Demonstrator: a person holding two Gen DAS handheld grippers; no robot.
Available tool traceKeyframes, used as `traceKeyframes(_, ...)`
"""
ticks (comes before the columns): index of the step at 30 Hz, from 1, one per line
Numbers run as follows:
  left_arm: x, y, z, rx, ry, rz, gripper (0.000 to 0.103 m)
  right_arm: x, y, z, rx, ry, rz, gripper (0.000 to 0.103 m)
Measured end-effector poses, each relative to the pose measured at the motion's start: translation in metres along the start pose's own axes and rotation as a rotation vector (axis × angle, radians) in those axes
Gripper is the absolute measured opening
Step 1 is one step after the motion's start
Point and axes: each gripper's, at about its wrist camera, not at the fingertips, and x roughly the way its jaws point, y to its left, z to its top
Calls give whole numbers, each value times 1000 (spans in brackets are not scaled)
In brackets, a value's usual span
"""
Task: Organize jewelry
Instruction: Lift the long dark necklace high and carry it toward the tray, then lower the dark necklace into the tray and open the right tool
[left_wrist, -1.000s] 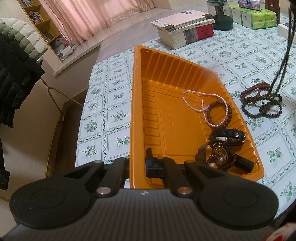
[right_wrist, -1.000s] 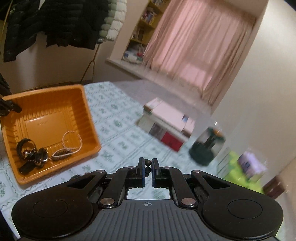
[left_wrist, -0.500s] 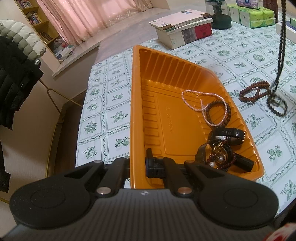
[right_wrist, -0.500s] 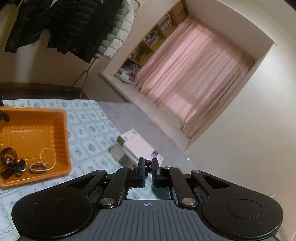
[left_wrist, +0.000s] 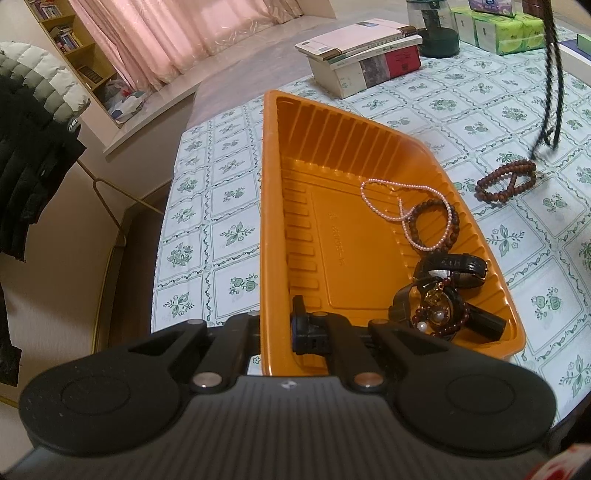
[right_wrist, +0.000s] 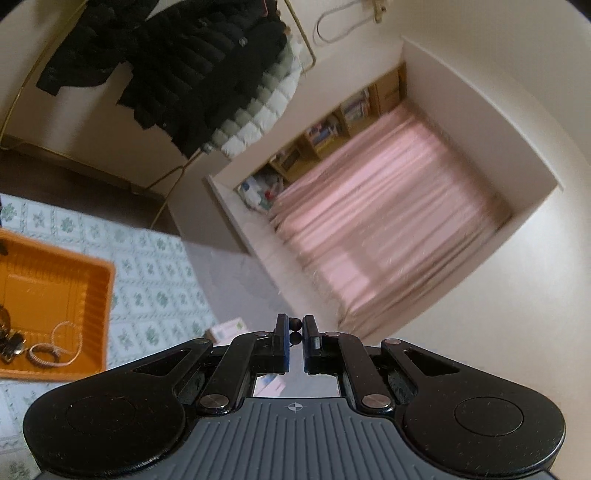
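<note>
Dark bead necklace (left_wrist: 552, 92) is dangling off the table now, pinched in the right gripper (right_wrist: 294, 334); left gripper (left_wrist: 277, 328) is clamping the orange tray (left_wrist: 271, 206) rim.

Right gripper (right_wrist: 294, 325) jaws pinch dark beads (right_wrist: 295, 324); orange tray (right_wrist: 96, 295) lower left.

An orange tray (left_wrist: 273, 206) is sitting mid-frame, holding a pink bead strand (left_wrist: 388, 214) looping over a dark bead bracelet (left_wrist: 456, 221), with black watches (left_wrist: 454, 266) piling at lower right. A brown bead bracelet (left_wrist: 506, 181) is lying right of it. A dark bead necklace (left_wrist: 552, 74) is hanging at upper right.
</note>
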Motion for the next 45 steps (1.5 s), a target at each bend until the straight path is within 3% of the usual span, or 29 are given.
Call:
traceKeyframes(10, 2, 1, -2, -5, -1, -4, 4, 18, -3, 48, -71, -91, -5, 7)
traceKeyframes(23, 5, 4, -4, -15, -1, -16, 4, 64, 38, 80, -156, -152, 118, 7)
traceKeyframes(29, 5, 5, -4, -19, -2, -17, 4, 83, 67, 86, -220, -170, 185, 7)
traceKeyframes(34, 7, 7, -5, -24, -2, -20, 3, 94, 90, 88, -301, -186, 186, 7)
traceKeyframes(45, 7, 8, -8, -36, -7, -27, 3, 125, 133, 70, -376, -102, 340, 7)
